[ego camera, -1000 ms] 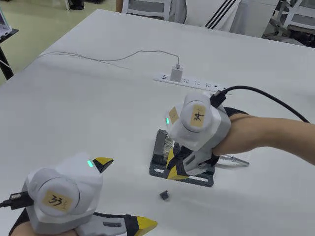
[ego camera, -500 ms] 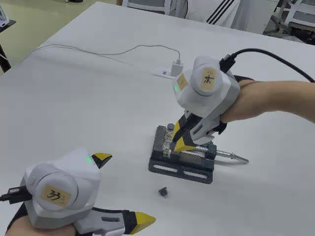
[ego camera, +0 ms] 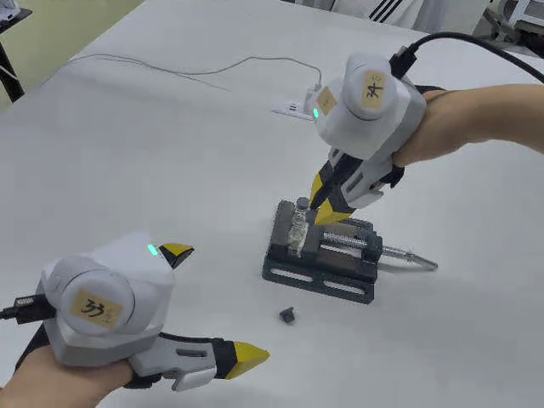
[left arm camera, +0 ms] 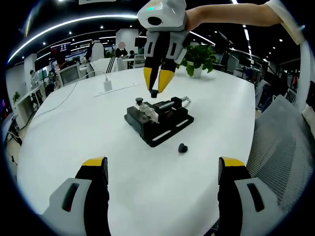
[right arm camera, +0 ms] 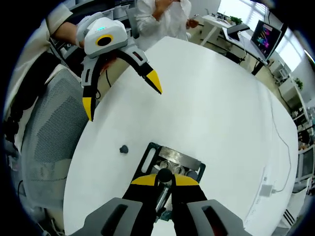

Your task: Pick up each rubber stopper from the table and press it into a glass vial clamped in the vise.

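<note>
One stopper loose, one gripper poised over the vise

One white table carries everything. Low at its near edge the left gripper hovers with its claw spread wide and empty. The right gripper hangs just above the vise, claw drawn together. A dark round shape sits at its tips in the right gripper view, but I cannot tell whether that is a pinched stopper or something below. A glass vial stands upright in the vise, topped by a dark cap. One stopper lies on the table just in front of the vise. To seat a stopper well, line it over the vial mouth, come straight down along the vial's axis, and press evenly. Sideways force on clamped glass could crack it.
</note>
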Motion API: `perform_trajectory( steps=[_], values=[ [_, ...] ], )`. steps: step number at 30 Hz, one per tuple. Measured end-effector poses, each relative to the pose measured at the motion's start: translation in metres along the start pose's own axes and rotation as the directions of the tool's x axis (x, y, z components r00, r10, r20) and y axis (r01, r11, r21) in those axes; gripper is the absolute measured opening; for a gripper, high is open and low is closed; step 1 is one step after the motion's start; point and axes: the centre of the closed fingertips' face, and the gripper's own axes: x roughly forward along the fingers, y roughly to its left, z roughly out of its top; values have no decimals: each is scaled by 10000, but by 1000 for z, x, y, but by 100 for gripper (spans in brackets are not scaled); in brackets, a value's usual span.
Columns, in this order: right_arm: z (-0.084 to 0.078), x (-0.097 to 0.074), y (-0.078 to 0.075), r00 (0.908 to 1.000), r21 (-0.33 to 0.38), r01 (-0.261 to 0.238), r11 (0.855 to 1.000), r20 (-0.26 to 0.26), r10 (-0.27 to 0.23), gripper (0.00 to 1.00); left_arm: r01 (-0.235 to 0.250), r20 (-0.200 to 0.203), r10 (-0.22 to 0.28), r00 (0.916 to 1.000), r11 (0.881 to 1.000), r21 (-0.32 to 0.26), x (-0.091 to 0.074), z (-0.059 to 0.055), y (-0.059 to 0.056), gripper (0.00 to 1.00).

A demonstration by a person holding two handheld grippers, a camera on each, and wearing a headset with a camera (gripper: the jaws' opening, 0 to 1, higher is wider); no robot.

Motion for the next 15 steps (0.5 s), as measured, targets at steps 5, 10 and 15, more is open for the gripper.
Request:
perform_trajectory(
  steps=[5, 10, 15],
  values=[
    [0, 1, -4, 9999, -612, 6, 9981, -167, -16, 5, -47, -19, 47, 10000, 10000, -85, 1, 0, 2, 92],
    [-2, 5, -11, 9996, -1100, -73, 9939, -295, 41, 5, -57, -67, 56, 10000, 9999, -145, 2, -1, 3, 92],
    [-4, 11, -15, 9991, -1363, -234, 9904, -393, 182, 5, -87, -95, 85, 9999, 9997, -218, 2, -3, 5, 92]
  ],
)
